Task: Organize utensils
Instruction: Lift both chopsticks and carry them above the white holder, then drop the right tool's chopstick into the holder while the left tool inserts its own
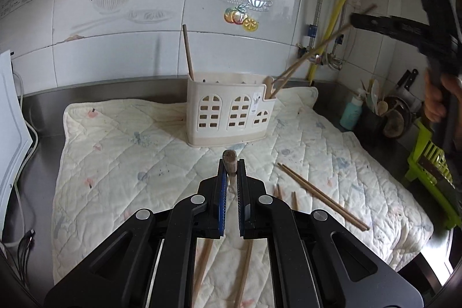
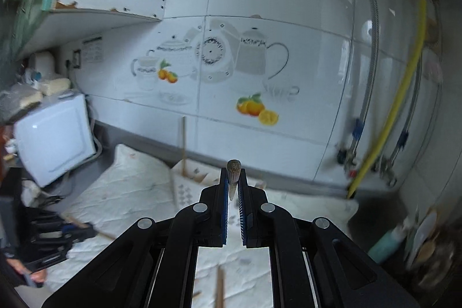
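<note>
Left wrist view shows my left fingers (image 1: 232, 163) clamped on a chopstick (image 1: 230, 162), end-on at mid frame, above the quilted mat (image 1: 121, 146) on the surface. The cream holder (image 1: 228, 113) stands beyond, at the mat's far edge. My right fingers (image 1: 353, 19), upper right, pinch two more chopsticks (image 1: 306, 59) whose tips dip into the holder's small right compartment. I judge I should drop the right pair first, then tilt mine upright over an open slot before easing my grip. A loose pair (image 1: 323, 197) lies at lower right.
</note>
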